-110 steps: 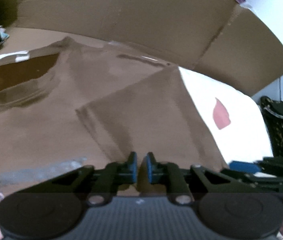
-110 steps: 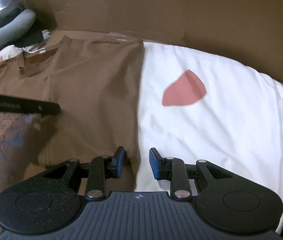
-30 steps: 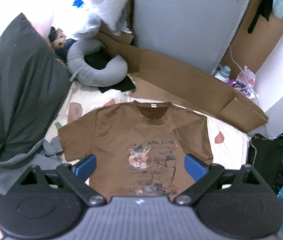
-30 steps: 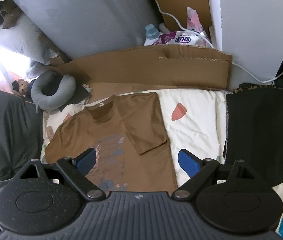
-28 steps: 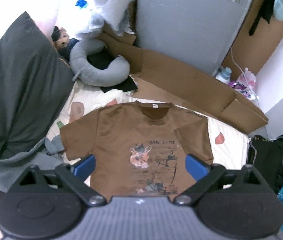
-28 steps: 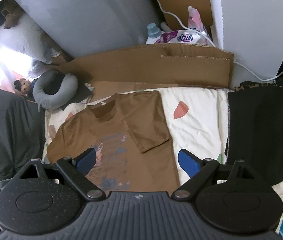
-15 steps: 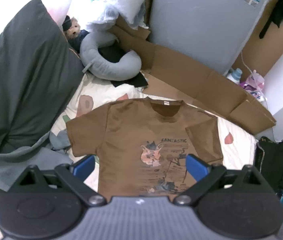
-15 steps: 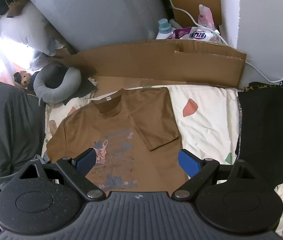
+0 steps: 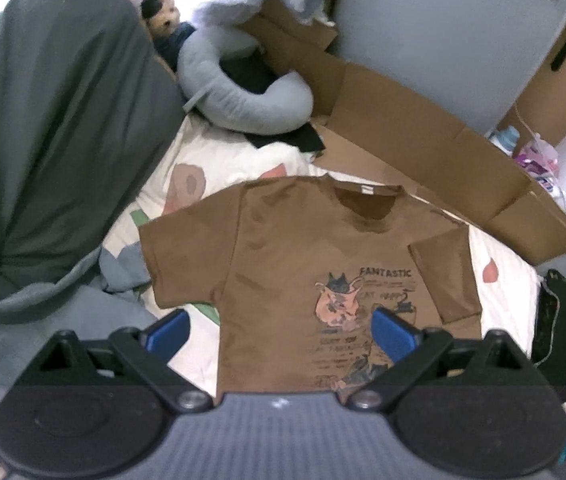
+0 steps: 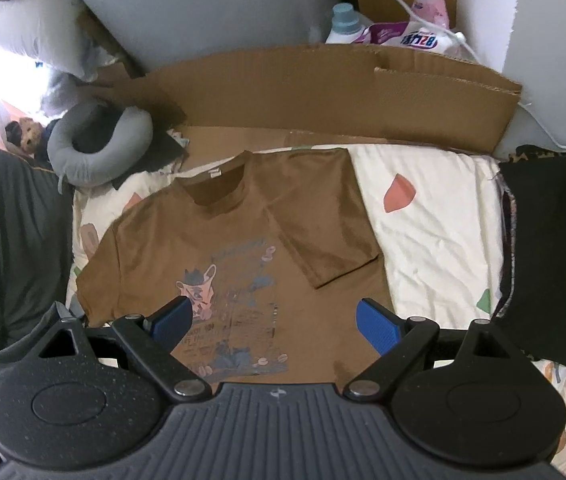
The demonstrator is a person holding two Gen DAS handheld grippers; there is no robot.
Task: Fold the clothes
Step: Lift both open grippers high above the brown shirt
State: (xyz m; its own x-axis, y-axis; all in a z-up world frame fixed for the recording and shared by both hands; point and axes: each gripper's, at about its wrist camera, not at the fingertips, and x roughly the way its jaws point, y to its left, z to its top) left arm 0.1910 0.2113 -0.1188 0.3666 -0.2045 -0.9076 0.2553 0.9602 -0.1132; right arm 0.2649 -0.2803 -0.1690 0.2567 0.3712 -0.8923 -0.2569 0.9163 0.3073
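Observation:
A brown T-shirt (image 9: pixel 303 264) with a cat print lies face up on the white patterned bedsheet (image 9: pixel 235 160). Its right sleeve (image 9: pixel 445 276) is folded in over the body; its left sleeve (image 9: pixel 187 260) lies spread out. The shirt also shows in the right wrist view (image 10: pixel 239 236), with the folded sleeve (image 10: pixel 323 232). My left gripper (image 9: pixel 281 330) is open and empty, high above the shirt. My right gripper (image 10: pixel 275 320) is open and empty, also high above it.
A cardboard sheet (image 10: pixel 323 92) stands along the far side of the bed. A grey neck pillow (image 9: pixel 243 100) and a soft toy (image 9: pixel 163 16) lie at the head. A dark grey blanket (image 9: pixel 43 120) is on the left, black fabric (image 10: pixel 551 248) on the right. A detergent bottle (image 10: pixel 343 24) stands behind the cardboard.
Both grippers were shut low at the shirt's right side, then opened and rose high above the bed. Over the last second both views drift slightly closer to the shirt.

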